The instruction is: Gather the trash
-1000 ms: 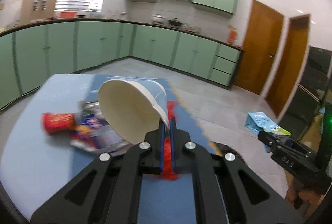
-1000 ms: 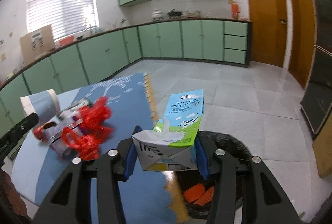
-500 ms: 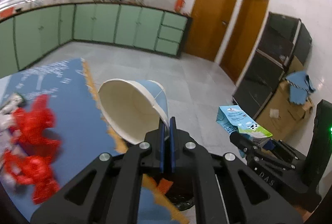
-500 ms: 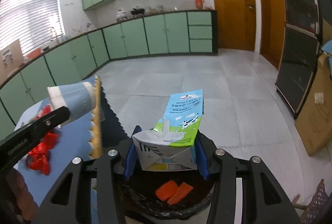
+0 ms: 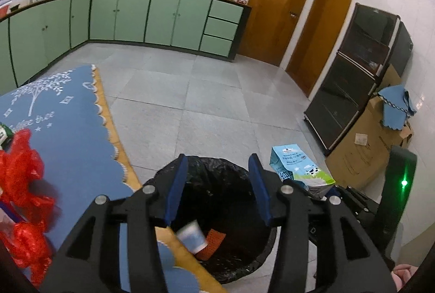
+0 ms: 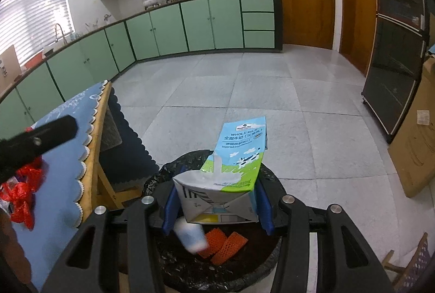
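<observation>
My left gripper (image 5: 216, 191) is open and empty above the black-lined trash bin (image 5: 239, 263). A blue paper cup (image 5: 191, 236) is blurred in the air inside the bin, beside orange netting (image 5: 214, 240). The cup also shows in the right wrist view (image 6: 190, 236), over the bin (image 6: 176, 268). My right gripper (image 6: 216, 200) is shut on a milk carton (image 6: 233, 165) and holds it over the bin. The carton shows in the left wrist view (image 5: 296, 168) at the bin's right. The left gripper's finger (image 6: 35, 140) shows at the left of the right wrist view.
A table with a blue cloth (image 5: 68, 135) stands left of the bin, with a red plastic bag (image 5: 19, 184) and other wrappers on it. Cardboard boxes (image 5: 367, 157) and a black cabinet (image 5: 353, 81) stand at the right. Grey floor tiles (image 6: 244, 92) lie beyond.
My left gripper swung right from the table to over the bin and opened; the paper cup left it and is dropping into the bin. The right gripper with the carton came over the bin.
</observation>
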{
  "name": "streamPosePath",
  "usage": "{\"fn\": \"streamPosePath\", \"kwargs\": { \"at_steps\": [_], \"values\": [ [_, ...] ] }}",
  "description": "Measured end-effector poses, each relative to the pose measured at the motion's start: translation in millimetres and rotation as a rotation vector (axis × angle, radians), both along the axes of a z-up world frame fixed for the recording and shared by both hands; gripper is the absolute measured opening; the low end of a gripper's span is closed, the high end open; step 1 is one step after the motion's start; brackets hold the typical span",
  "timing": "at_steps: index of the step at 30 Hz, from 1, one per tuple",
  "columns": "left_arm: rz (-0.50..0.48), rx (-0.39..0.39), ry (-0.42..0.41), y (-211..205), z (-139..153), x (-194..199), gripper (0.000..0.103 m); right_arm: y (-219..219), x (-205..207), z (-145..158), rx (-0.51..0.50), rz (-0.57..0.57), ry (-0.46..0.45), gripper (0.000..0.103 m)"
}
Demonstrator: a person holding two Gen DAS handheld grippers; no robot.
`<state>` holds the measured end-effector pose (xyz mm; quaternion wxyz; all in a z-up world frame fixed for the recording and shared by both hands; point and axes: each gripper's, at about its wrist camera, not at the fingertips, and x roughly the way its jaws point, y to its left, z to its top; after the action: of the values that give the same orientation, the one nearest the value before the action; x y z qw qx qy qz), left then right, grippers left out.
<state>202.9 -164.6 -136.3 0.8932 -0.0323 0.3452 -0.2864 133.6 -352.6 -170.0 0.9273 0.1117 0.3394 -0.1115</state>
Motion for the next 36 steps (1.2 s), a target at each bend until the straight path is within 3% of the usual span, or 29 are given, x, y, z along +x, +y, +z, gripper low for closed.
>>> {"fn": "streamPosePath", "kwargs": {
  "at_steps": [3,10,15,26,36],
  "values": [
    [0.038,0.003,-0.016,12.8,3.7,-1.9,0.046,1.0,5.9,-6.0,0.017,0.028,0.01,0.049],
    [0.106,0.017,-0.035,41.5,8.9,-13.8,0.049,17.6,-1.4,2.8,-0.005,0.023,0.005,0.074],
    [0.174,0.03,-0.081,72.5,20.6,-27.0,0.054,40.0,-3.7,23.7,-0.022,0.065,-0.035,0.081],
    [0.485,0.125,-0.145,198.3,28.8,-73.6,0.058,130.2,1.8,56.9,0.004,0.284,-0.123,0.083],
    [0.643,0.15,-0.112,267.1,12.8,-104.0,0.059,246.1,-0.8,34.4,-0.018,0.532,-0.119,0.081]
  ]
}}
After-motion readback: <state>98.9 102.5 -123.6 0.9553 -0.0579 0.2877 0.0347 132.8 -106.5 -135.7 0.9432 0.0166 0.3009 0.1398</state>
